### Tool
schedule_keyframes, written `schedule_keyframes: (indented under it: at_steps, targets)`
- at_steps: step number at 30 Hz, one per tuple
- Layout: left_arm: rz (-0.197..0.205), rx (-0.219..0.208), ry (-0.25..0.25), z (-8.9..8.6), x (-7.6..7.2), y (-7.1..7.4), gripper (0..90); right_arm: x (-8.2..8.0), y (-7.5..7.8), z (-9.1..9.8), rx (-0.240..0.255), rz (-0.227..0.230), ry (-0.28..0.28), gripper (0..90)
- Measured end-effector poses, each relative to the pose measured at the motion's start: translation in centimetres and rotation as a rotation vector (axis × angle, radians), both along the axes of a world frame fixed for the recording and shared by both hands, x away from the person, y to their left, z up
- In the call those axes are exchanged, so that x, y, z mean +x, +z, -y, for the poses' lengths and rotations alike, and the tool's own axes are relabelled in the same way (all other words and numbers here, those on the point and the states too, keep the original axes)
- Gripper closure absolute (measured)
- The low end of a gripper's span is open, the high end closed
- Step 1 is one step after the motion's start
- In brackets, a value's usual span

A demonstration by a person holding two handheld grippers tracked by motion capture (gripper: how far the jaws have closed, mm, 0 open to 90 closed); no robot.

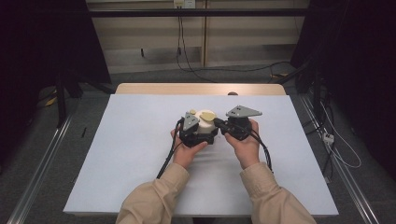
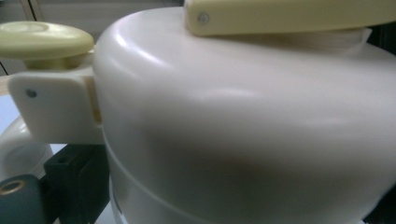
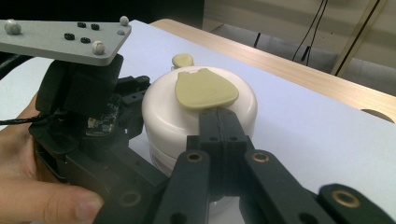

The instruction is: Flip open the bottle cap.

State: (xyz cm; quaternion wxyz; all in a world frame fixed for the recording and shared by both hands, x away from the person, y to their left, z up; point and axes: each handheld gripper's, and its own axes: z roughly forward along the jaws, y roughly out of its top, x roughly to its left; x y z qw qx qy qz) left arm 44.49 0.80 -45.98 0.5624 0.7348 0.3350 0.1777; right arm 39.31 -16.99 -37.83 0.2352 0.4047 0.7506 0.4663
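At mid-bench, your left claw braces the white lidded pot, though its jaw spread cannot be told; your right claw, pinched fully together, meets the yellow tab, likely to lift it.

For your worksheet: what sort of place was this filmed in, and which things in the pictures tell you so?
Probably a lab or recording studio, not a home. A table under a plain white sheet stands between dark curtains, metal rails run along the floor, and loose cables trail to a wall socket.
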Motion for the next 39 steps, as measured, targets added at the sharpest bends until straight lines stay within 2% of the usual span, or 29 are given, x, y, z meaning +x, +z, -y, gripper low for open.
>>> schedule_keyframes:
  at_steps: [36, 39]
  targets:
    - [0.003, 0.007, -0.001, 0.0, 0.0, 0.0, 5.1, 0.6, 1.1, -0.4, -0.001, 0.017, -0.003, 90.0]
    - [0.002, 0.006, -0.001, 0.0, 0.0, 0.0, 5.1, 0.8, 1.1, -0.6, -0.013, 0.012, 0.003, 90.0]
